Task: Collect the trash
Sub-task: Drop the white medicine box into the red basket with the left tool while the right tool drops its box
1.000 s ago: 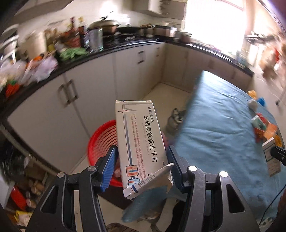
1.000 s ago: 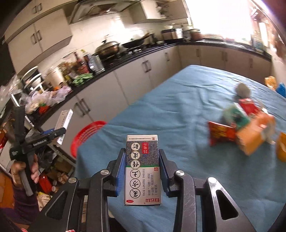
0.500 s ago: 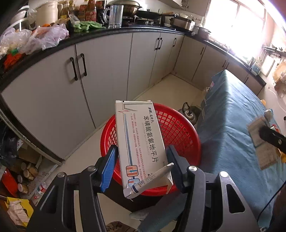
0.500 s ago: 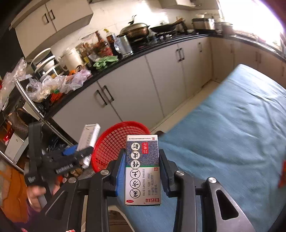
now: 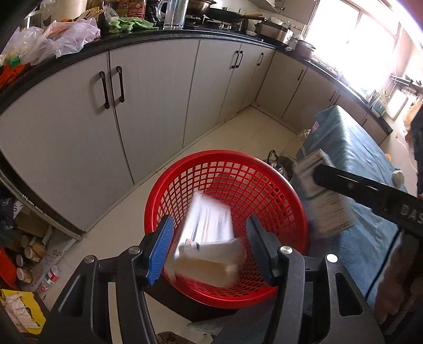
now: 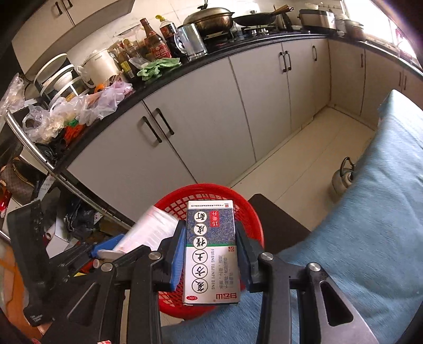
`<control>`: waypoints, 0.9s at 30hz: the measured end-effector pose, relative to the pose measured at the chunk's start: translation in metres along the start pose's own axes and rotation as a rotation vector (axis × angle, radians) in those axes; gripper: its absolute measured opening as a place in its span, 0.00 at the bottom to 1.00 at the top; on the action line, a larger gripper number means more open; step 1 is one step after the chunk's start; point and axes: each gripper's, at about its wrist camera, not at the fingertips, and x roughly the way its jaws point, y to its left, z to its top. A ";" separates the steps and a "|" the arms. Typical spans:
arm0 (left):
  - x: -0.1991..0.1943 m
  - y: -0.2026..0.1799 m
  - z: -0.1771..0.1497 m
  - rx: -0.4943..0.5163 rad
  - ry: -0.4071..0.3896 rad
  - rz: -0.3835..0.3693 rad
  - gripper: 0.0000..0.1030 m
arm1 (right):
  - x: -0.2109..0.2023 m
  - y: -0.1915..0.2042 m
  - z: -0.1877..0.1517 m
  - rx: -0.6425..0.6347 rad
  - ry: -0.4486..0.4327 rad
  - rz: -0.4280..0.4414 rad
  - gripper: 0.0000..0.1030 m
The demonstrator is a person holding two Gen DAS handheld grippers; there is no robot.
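The kitchen counter (image 6: 238,50), black-topped over pale cabinet doors (image 5: 148,105), runs along the back and carries a lidded wok (image 6: 208,17), sauce bottles (image 6: 156,39), a green cloth (image 6: 158,66) and crumpled plastic bags (image 6: 87,103). The desk (image 6: 370,211), under a blue cloth, fills the right side; its far end is washed out by window glare. A metal kettle (image 6: 342,178) stands on the floor just beside the desk's edge. The red mesh basket (image 5: 227,185) sits on a dark stand near the desk corner, its near rim cut off behind both tools. Left tool (image 5: 208,248): jaws stand apart over the basket, and the white medicine box (image 5: 208,230) with a small tube (image 5: 190,247) lies between them, blurred, with a gap on each side and no pad contact apparent; print illegible. Right tool (image 6: 211,254): blue pads press both long sides of the green-and-white medicine box (image 6: 211,251), held firmly above the basket's near rim. In the left wrist view that box is smeared and partly covered by the tool's black finger. Clutter at lower left is too dark to identify.
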 end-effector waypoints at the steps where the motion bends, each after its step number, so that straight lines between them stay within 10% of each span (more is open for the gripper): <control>1: 0.000 0.000 0.000 0.000 0.002 -0.001 0.54 | 0.002 0.000 0.000 0.004 0.000 0.000 0.40; 27: -0.050 -0.048 -0.016 0.151 -0.092 0.182 0.68 | -0.074 -0.029 -0.036 0.109 -0.106 -0.051 0.57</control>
